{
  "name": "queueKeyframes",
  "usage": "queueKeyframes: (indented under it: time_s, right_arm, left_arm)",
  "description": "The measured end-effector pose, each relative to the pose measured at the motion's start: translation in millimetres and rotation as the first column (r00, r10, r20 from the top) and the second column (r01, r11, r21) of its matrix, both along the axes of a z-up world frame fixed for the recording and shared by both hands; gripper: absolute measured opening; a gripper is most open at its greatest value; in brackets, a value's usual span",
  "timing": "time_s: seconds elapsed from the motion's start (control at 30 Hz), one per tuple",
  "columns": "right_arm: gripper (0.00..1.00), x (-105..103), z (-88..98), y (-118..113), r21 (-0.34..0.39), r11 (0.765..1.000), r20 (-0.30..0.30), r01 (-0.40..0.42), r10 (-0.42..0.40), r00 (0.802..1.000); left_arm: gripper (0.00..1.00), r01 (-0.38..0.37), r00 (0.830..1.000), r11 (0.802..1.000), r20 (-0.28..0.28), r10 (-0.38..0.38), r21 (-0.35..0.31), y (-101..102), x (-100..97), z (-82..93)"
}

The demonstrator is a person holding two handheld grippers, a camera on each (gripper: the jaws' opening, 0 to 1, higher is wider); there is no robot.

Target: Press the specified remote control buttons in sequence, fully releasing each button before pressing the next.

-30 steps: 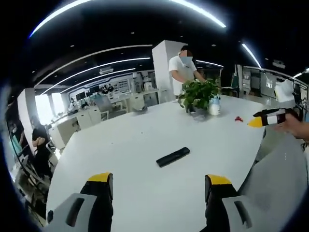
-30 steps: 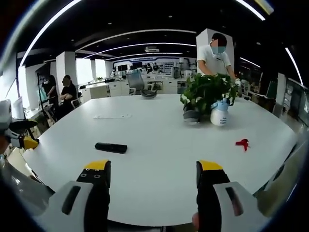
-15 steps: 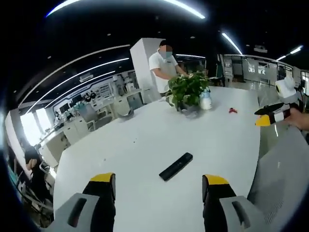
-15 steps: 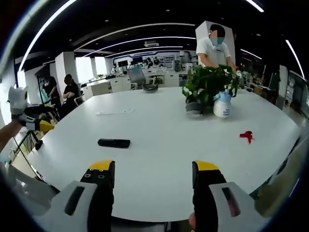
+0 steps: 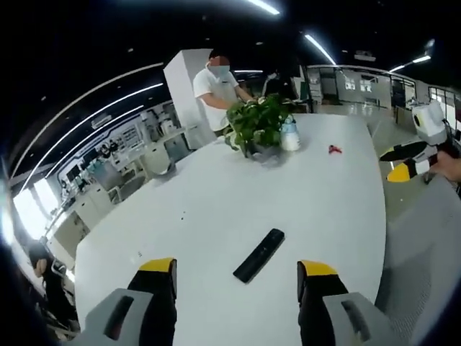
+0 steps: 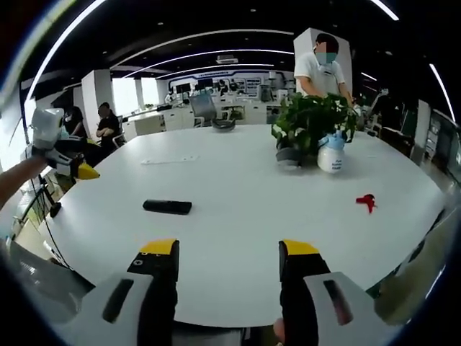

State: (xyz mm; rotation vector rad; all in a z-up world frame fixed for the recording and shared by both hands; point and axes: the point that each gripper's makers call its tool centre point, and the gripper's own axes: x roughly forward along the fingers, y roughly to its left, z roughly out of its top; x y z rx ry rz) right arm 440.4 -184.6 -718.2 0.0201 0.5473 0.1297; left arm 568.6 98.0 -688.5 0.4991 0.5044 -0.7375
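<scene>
We read no writing or brand anywhere. Remote control (image 5: 259, 255) (image 6: 167, 207): slim, matte black bar, flat on the smooth white round table (image 5: 216, 202) (image 6: 238, 216), nearer the left gripper (image 5: 235, 277) (image 6: 79, 171), touching nothing. Left gripper released, jaws parted, yellow-tipped. Right gripper (image 6: 227, 258) (image 5: 397, 164) likewise released, empty. Far side: leafy potted plant (image 5: 258, 124) (image 6: 306, 126) beside a white spray bottle (image 5: 289, 135) (image 6: 330, 157); a small red object (image 5: 335, 150) (image 6: 365, 202) lies apart.

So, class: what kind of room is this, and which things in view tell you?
Probably an open-plan office or lab: a big white table bearing a remote and a plant, rows of desks with seated people behind, and long strip lights overhead.
</scene>
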Motion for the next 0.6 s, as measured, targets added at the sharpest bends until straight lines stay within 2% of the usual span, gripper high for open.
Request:
queueKeyframes:
  time_s: [0.13,0.3,0.37,0.47,0.6]
  right_arm:
    - [0.54,-0.7,-3.3,-0.1,-0.008,1.000,-0.018,-0.002,0.002,1.000]
    - [0.53,0.2,-2.1,-3.9,-0.025,1.000,-0.010,0.014,-0.014,1.000]
    - [0.52,0.0,-3.9,-3.4,-0.020,1.000,-0.020,0.012,-0.012,1.000]
    - [0.48,0.0,-4.4,-2.8,-0.033,0.999,-0.023,0.007,-0.008,1.000]
    - [0.44,-0.3,-5.4,-4.7,-0.070,0.997,-0.027,0.011,-0.013,1.000]
  left_arm:
    - [0.67,0.041,0.999,0.998,-0.002,-0.041,0.041,-5.2,11.0,-7.3]
    - [0.63,0.100,0.995,0.989,-0.041,-0.096,0.112,-9.5,24.7,-24.1]
    - [0.63,0.120,0.992,0.986,-0.055,-0.114,0.116,-13.5,27.8,-27.2]
    - [0.61,0.162,0.983,0.979,-0.103,-0.150,0.123,-19.4,29.8,-35.8]
    - [0.59,0.205,0.972,0.968,-0.142,-0.185,0.145,-25.3,36.1,-49.1]
